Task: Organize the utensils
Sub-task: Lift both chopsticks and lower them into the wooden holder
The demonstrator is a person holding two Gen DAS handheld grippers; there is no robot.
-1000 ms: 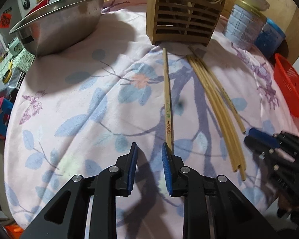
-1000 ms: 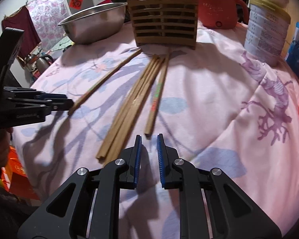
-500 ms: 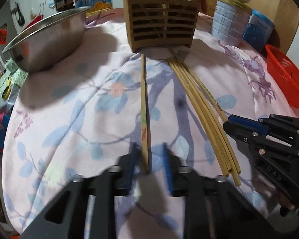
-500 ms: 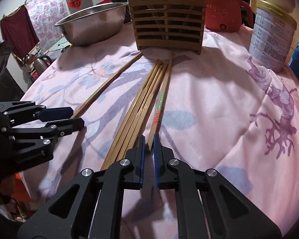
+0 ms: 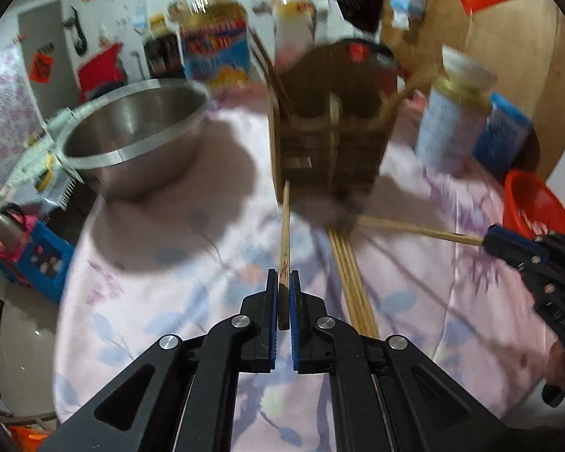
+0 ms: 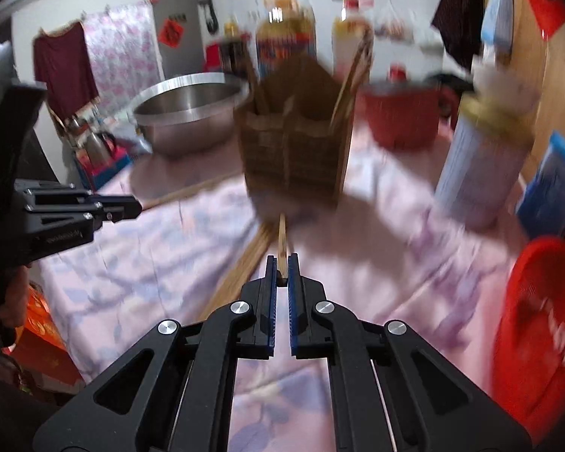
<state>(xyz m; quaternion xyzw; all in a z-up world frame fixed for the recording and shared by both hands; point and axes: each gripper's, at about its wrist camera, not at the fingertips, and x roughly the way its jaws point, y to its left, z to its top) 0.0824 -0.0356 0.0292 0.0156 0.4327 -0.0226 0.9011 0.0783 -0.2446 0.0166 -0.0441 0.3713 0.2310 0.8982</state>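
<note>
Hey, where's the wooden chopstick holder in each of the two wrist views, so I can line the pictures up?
Left wrist view: the wooden chopstick holder stands upper centre, just right of the steel bowl, beyond the left tongs.
Right wrist view: the holder stands upper centre, the bowl to its left, beyond the right tongs.
Shared landmark: the steel bowl.

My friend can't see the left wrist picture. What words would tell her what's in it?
The left gripper pinches one chopstick pointing at a wooden holder on a pink floral cloth; a steel bowl sits left.
</note>
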